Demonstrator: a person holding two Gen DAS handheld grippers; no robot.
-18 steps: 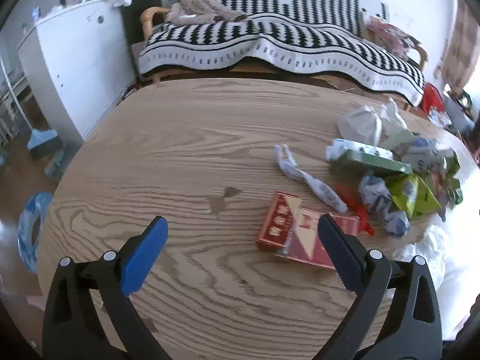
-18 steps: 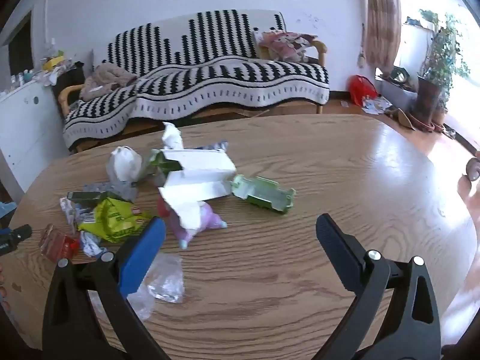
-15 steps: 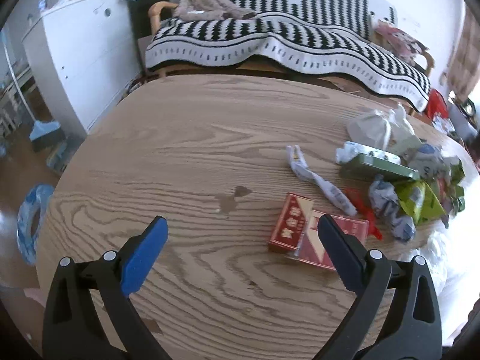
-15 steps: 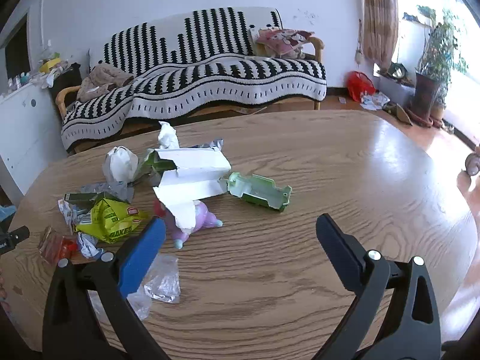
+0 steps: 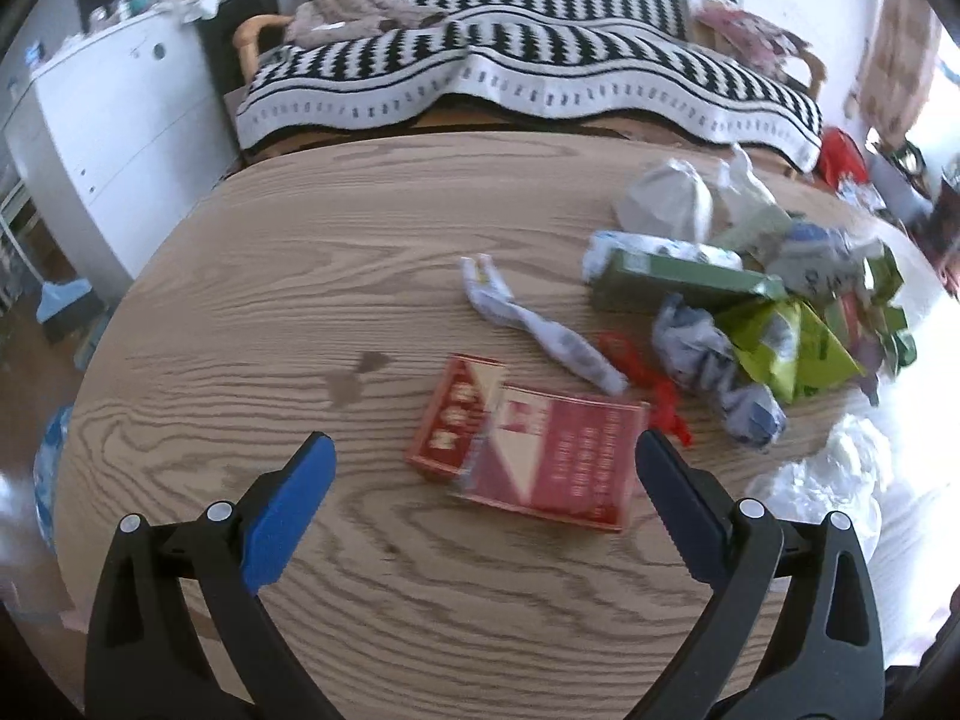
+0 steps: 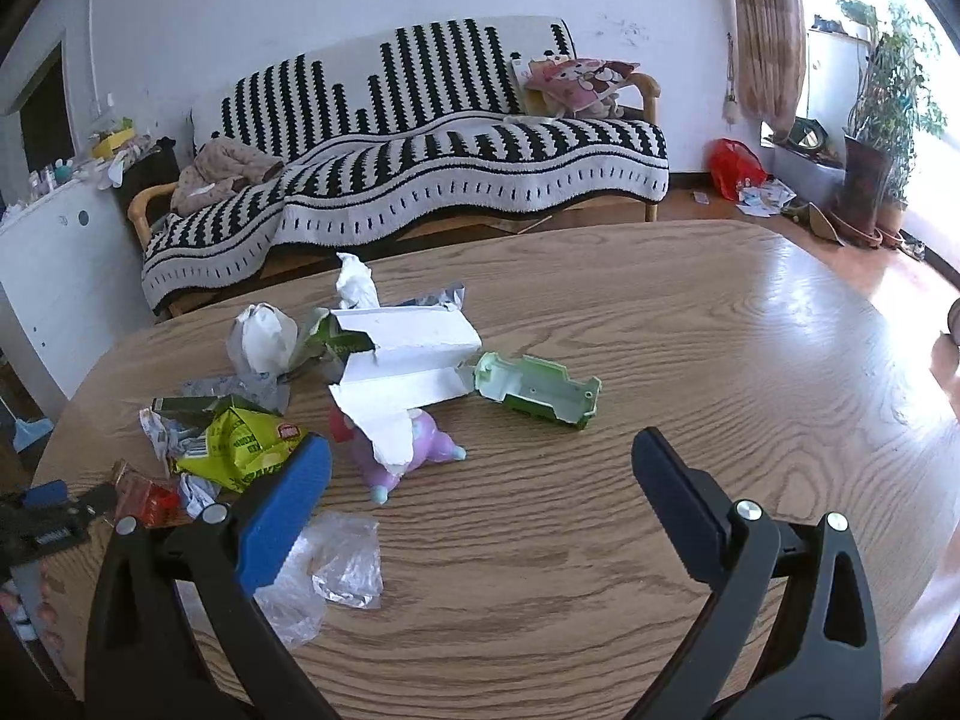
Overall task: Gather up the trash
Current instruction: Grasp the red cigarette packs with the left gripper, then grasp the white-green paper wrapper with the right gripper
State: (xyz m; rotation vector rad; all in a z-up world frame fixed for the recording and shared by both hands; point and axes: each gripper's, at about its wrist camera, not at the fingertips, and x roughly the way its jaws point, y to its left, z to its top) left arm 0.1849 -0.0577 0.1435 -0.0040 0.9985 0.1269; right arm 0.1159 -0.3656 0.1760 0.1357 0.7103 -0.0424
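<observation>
Left gripper (image 5: pixel 483 468): fingers spread wide, nothing between the pads, held over the wooden table (image 5: pixel 300 276). Just ahead, seen clearly only from the left wrist: two red cartons (image 5: pixel 534 450) lying flat and overlapping, their print blurred; beyond them a twisted white wrapper (image 5: pixel 540 330) and a scrap of red plastic (image 5: pixel 648 378). The rest of the heap to the right is blurred: a flat green box (image 5: pixel 678 285), yellow-green snack bags (image 5: pixel 792 348), a white paper ball (image 5: pixel 666 198), with clear film at the washed-out right edge. Right gripper (image 6: pixel 480 468): fingers likewise wide apart, empty, over bare wood. From the right wrist only: crumpled clear plastic film (image 6: pixel 336 570) nearest, partly behind the blue pad; a purple toy (image 6: pixel 414 450) half under a torn white carton (image 6: pixel 408 360); a pale green moulded tray (image 6: pixel 534 390) beside it. The left gripper's tip is cut off at that view's left edge. Trash lies in one loose cluster on the table's left half as the right wrist sees it. Farthest: a sofa with striped throw (image 6: pixel 450 168).
</observation>
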